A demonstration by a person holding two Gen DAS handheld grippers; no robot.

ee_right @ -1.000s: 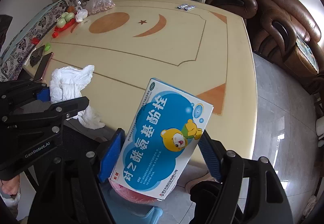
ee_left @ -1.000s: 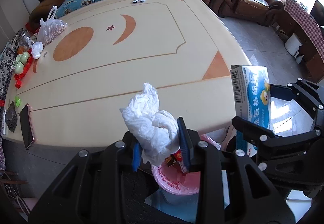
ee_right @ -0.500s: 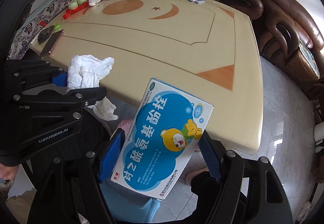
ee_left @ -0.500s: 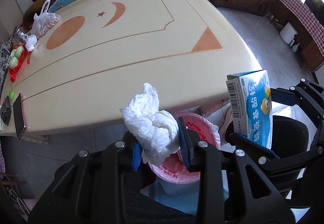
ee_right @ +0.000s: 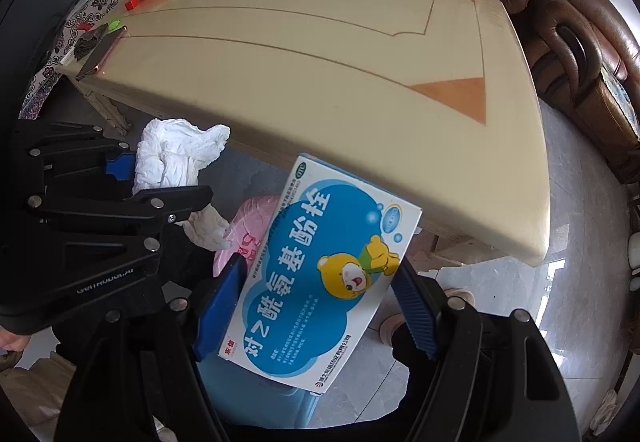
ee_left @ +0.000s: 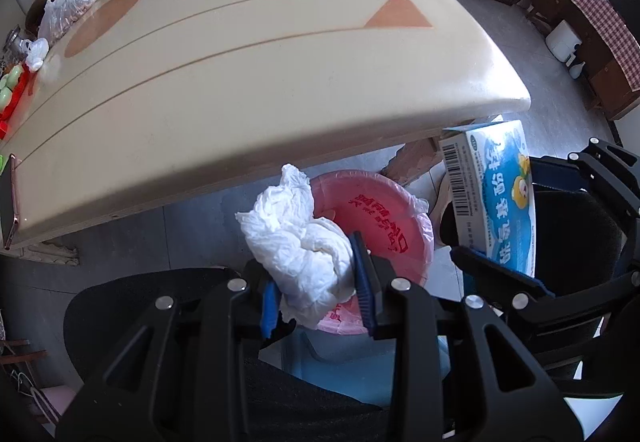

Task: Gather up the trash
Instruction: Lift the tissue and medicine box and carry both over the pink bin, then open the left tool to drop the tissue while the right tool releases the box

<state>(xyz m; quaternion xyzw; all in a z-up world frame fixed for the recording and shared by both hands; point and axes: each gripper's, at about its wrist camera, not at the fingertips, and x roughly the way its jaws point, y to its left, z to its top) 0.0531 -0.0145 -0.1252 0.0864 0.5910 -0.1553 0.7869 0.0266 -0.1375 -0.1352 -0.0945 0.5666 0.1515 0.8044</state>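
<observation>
The left gripper [ee_left: 318,278] pinches a crumpled tissue [ee_left: 298,238] just above the pink-lined bin [ee_left: 384,218] beside the table [ee_left: 280,62]. The right gripper [ee_right: 316,306], jaws wide, clamps a blue box [ee_right: 320,282] near the bin.

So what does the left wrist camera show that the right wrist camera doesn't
Only the left wrist view looks into the open mouth of the pink-lined bin, and shows the box's barcode side. Only the right wrist view shows the medicine box front with its bear picture. Both show the crumpled tissue in the left gripper, the box in the right gripper, and the cream table.
</observation>
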